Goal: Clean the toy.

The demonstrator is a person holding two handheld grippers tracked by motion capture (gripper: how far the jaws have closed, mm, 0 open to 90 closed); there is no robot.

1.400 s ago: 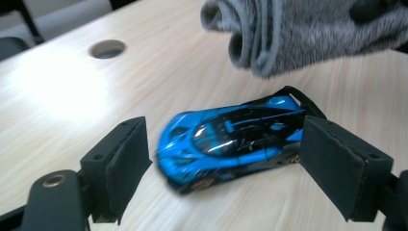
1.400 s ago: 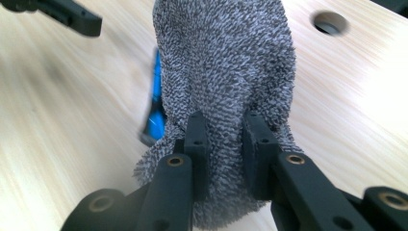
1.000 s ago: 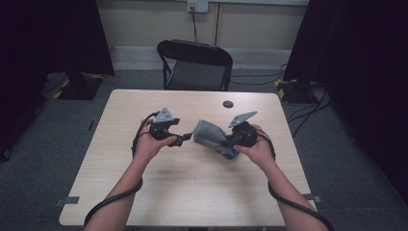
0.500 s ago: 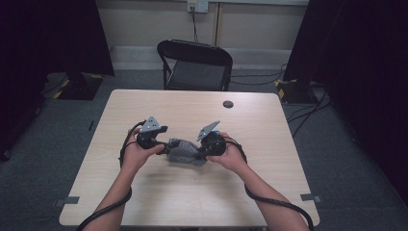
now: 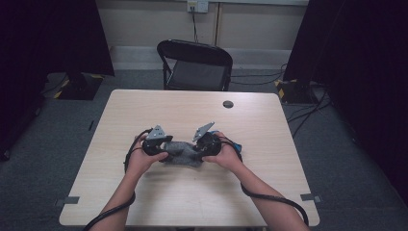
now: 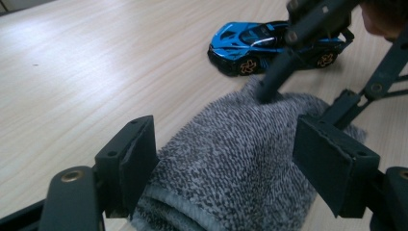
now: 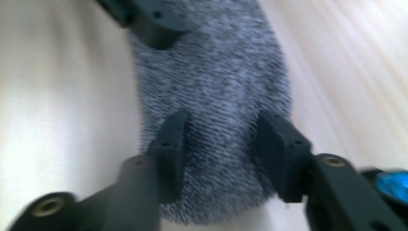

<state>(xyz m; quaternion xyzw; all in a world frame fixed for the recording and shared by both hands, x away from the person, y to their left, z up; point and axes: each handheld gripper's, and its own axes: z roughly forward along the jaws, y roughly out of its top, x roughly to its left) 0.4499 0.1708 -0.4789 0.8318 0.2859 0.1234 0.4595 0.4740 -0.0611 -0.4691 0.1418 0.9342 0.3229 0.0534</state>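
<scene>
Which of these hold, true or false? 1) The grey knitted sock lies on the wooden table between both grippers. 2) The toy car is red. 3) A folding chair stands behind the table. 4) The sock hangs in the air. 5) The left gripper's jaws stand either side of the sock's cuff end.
1) True: the grey knitted sock lies on the light wooden table, with the left gripper and right gripper at its two ends.
2) False: the small toy car is blue with black trim.
3) True: a black folding chair stands behind the table's far edge.
4) False: the sock rests on the tabletop.
5) True: its jaws flank the cuff; the right gripper's jaws have just been opening, the sock between them.
</scene>
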